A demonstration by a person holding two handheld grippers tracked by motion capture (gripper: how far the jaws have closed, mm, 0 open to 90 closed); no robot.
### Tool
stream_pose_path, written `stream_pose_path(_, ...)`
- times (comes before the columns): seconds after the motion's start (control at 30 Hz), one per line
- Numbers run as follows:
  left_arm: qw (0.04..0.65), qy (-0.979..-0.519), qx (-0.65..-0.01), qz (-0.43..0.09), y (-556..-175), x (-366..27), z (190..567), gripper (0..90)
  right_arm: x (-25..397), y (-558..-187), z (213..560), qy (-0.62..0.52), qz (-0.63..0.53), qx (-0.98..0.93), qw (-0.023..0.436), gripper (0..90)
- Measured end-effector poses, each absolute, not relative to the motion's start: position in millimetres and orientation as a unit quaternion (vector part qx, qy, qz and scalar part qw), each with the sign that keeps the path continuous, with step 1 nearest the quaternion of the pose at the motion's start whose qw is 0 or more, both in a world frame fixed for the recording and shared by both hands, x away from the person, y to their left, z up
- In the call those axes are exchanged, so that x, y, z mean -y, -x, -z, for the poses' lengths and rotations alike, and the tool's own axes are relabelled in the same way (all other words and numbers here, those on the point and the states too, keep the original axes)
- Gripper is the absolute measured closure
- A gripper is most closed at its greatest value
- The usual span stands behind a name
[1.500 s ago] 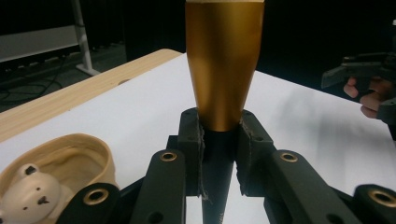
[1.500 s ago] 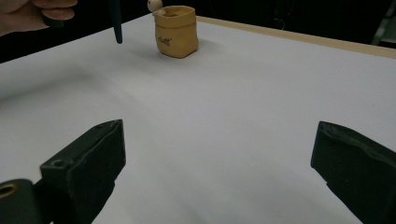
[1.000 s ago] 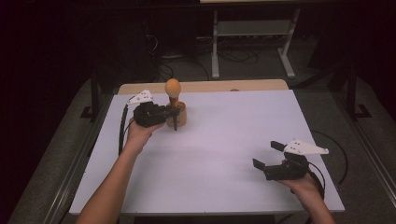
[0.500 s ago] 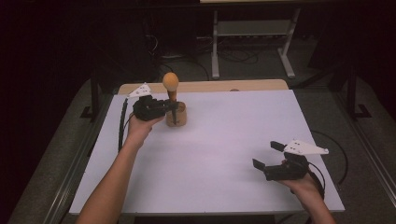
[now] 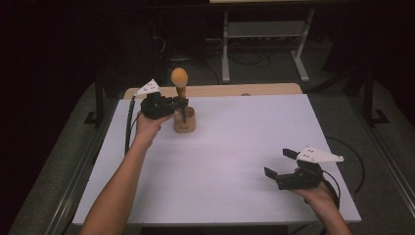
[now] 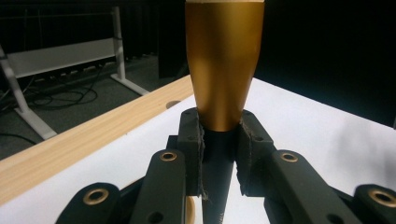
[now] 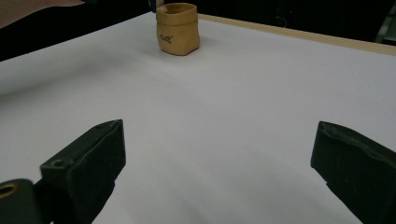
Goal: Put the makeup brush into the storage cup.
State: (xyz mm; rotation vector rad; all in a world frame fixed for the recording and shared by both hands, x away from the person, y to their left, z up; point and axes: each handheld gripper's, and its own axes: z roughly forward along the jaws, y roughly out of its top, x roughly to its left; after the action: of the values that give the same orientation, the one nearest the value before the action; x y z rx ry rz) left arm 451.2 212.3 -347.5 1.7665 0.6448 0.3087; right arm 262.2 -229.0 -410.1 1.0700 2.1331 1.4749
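The left gripper [image 5: 182, 104] is at the far left of the white table [image 5: 235, 161], its jaws closed on the dark stem of a long tool with a golden wooden handle [image 5: 179, 80]. In the left gripper view the pads pinch the thin black shaft [image 6: 218, 154] just below the flare of the handle, and the shaft tapers downward, so the hold is on a narrow, possibly slick section. The tool stands nearly upright, its lower end above or just inside the small tan pot [image 5: 185, 120]; whether the tip has cleared the rim I cannot tell.

The main risk I judge is slipping: the heavy rounded handle sits above the grip point, so any tilt of the wrist could swing the tool in the jaws like a pendulum turned upside down, or let the tapered stem slide down through the pads. A second risk is the pot, which looks light and soft-walled in the right gripper view [image 7: 178, 29]; if the tip catches the rim during a sideways move, the pot could tip or drag across the table, with nothing steadying it.

The right gripper [image 5: 284, 164] rests at the near right, jaws wide apart and holding nothing, well apart from the pot, too far to brace it quickly
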Motion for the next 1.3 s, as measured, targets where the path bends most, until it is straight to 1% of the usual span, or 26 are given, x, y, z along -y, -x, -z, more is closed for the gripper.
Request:
stream_pose_path(0.57, 0.564, -0.762, -0.28, -0.149, -475, -204, 343, 74.0, 229, -263, 411, -0.374, -0.518, -0.751, 0.164, 2.6)
stream_pose_path(0.87, 0.539, -0.777, -0.288, -0.151, -482, -200, 356, 74.0, 229, -262, 412, -0.374, -0.519, -0.751, 0.161, 2.6)
stream_pose_path(1.3, 0.515, -0.792, -0.29, -0.153, -485, -196, 365, 73.9, 229, -263, 412, -0.372, -0.519, -0.752, 0.161, 2.7)
